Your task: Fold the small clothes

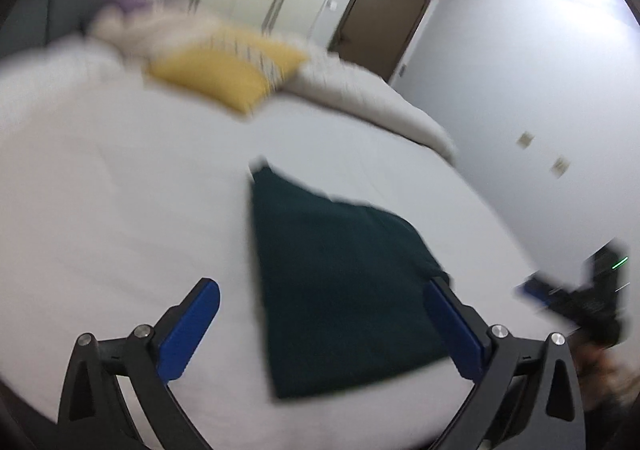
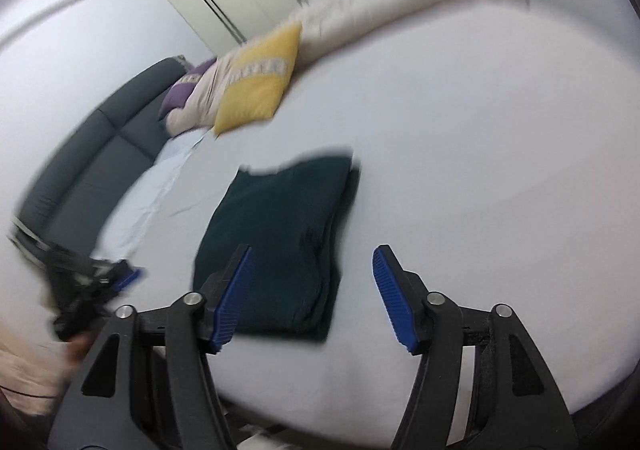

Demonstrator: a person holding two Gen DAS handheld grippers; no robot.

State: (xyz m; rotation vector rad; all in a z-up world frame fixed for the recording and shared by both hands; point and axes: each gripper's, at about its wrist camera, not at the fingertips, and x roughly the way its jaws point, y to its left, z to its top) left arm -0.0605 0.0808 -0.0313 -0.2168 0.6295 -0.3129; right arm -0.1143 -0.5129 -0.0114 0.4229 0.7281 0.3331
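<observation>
while both views blur a little, we see the cloth (image 1: 336, 282) lying folded and flat on the bed (image 1: 120, 210), dark green on the white sheet. our left claw (image 1: 320, 326) is spread wide and empty, hanging above the cloth's near edge, with one blue pad over bare sheet and the other over the cloth's corner. our right claw (image 2: 312, 290) is released too, holding nothing, its left pad (image 2: 234, 298) over the cloth (image 2: 280, 242) and the other over bare bed (image 2: 480, 170). each claw shows at the edge of the other's view. a yellow pillow (image 2: 258, 86) sits well beyond the cloth, near the headboard (image 2: 100, 154).
</observation>
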